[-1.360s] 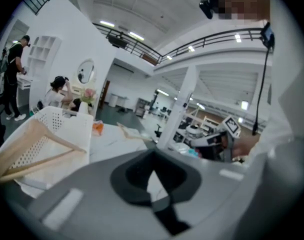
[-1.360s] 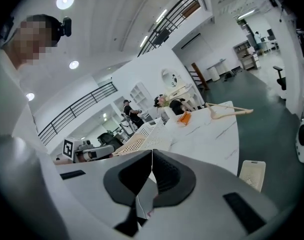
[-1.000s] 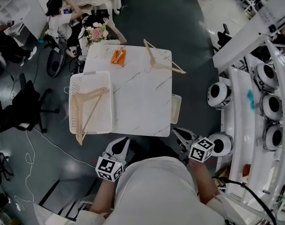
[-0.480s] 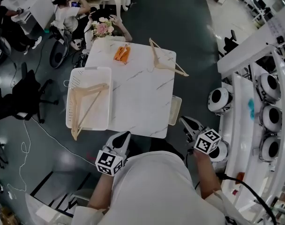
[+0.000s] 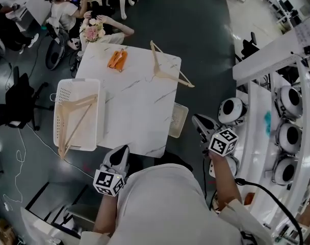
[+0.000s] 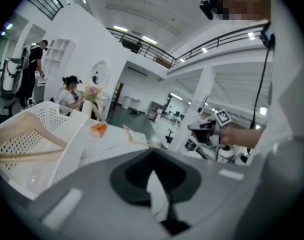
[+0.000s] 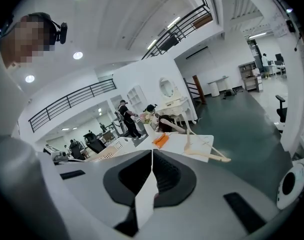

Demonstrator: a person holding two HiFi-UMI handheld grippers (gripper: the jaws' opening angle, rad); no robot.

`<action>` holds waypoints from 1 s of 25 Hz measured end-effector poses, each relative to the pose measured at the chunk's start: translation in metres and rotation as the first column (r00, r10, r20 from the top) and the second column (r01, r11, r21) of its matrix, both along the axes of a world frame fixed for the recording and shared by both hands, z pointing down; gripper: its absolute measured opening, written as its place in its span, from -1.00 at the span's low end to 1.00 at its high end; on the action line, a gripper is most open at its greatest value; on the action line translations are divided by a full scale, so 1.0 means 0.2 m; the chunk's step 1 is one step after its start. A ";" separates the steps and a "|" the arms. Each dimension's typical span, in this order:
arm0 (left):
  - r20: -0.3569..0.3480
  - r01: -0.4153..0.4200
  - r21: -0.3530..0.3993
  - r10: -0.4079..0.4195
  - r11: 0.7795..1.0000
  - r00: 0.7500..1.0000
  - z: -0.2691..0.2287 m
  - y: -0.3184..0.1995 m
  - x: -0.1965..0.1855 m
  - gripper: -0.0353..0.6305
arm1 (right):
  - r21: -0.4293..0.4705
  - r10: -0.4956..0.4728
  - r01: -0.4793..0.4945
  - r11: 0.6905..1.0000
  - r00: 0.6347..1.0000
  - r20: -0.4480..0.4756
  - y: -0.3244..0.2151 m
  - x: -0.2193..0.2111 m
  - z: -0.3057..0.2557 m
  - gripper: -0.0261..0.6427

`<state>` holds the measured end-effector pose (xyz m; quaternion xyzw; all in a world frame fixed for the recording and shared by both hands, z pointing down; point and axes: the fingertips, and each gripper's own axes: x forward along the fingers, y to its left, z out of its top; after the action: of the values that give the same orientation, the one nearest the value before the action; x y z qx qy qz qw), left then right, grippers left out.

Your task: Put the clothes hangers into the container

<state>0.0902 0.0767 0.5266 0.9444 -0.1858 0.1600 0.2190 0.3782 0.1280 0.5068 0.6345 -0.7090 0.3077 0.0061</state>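
Standing between pickups, by the look of it. One wooden hanger (image 5: 86, 101) lies in the white perforated basket (image 5: 68, 92); the second wooden hanger (image 5: 171, 79) rests at the far right corner of the marble table (image 5: 139, 116), partly overhanging. Left gripper (image 5: 122, 150), right gripper (image 5: 197, 120) — jaws together, empty, short of the table. Next move calls for reaching out, opening, and taking that hanger.
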 end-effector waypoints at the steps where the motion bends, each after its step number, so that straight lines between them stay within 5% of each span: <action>1: 0.003 0.012 -0.003 -0.012 1.000 1.000 0.00 -0.01 0.03 -0.89 | -0.006 -0.008 0.008 1.000 1.000 -0.001 -0.03 0.05 0.02 -0.91; 14: 0.045 0.164 -0.038 -0.162 0.986 0.986 0.05 -0.09 0.33 -0.89 | -0.147 -0.158 0.151 0.978 0.987 -0.041 -0.39 0.58 0.44 -0.91; 25: 0.074 0.232 -0.095 -0.226 0.968 0.971 0.15 -0.14 0.50 -0.89 | -0.352 -0.394 0.339 0.872 0.914 -0.094 -0.71 0.74 0.95 -0.88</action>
<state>0.1895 0.0492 0.5556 0.8987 -0.2919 0.1723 0.2783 0.5268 -0.0144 0.6962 0.5010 -0.7524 0.3617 0.2282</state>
